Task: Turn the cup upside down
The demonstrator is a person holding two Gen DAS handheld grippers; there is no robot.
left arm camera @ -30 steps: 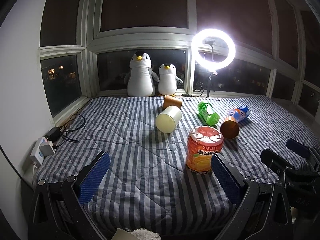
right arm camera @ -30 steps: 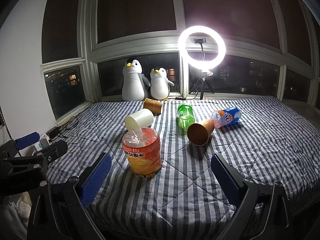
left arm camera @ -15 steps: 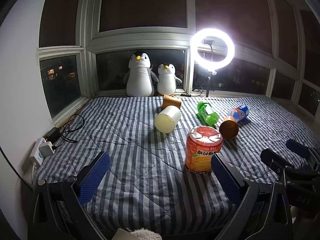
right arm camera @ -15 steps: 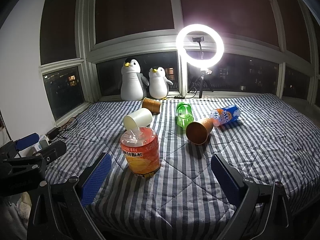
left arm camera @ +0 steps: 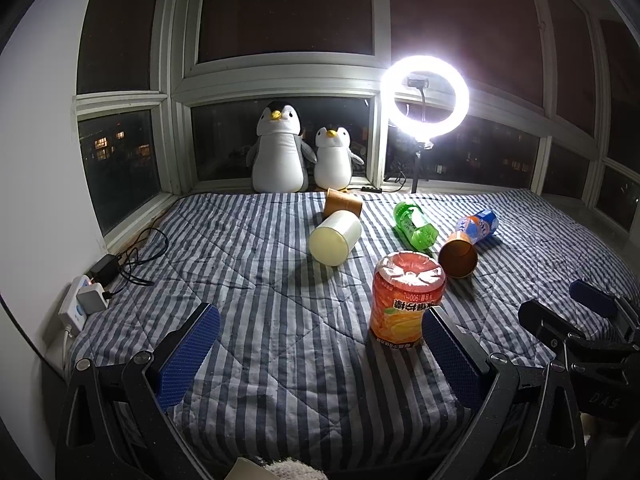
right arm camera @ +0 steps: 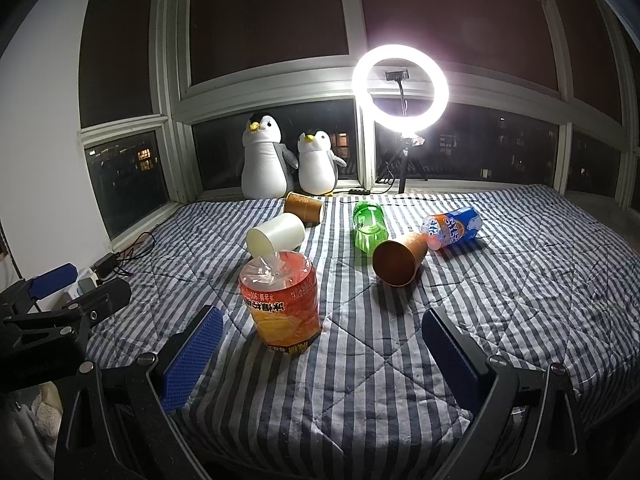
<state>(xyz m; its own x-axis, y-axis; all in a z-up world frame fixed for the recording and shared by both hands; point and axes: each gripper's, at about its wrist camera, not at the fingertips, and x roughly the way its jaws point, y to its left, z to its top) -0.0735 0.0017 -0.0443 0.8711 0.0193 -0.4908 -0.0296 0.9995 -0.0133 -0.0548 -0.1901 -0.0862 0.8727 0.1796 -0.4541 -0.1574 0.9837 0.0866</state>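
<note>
Three cups lie on their sides on the striped bed: a white cup [left arm camera: 335,237] [right arm camera: 277,235], a brown cup [left arm camera: 459,255] [right arm camera: 398,257] with its mouth toward me, and another brown cup [left arm camera: 342,203] [right arm camera: 304,207] near the penguins. My left gripper [left arm camera: 320,338] is open and empty, low over the bed's near edge. My right gripper [right arm camera: 320,334] is open and empty, to the right of the left one. Each gripper shows at the edge of the other's view.
An orange bottle [left arm camera: 405,300] [right arm camera: 282,300] stands upside down just ahead of both grippers. A green bottle [left arm camera: 414,226] [right arm camera: 370,226] and a blue-orange bottle [left arm camera: 478,226] [right arm camera: 452,228] lie behind. Two plush penguins [left arm camera: 280,152], a ring light [left arm camera: 424,98], and a power strip [left arm camera: 80,300] sit at the edges.
Both grippers have drifted very slightly; the scene has shifted a little in each view. Nothing was grasped or moved.
</note>
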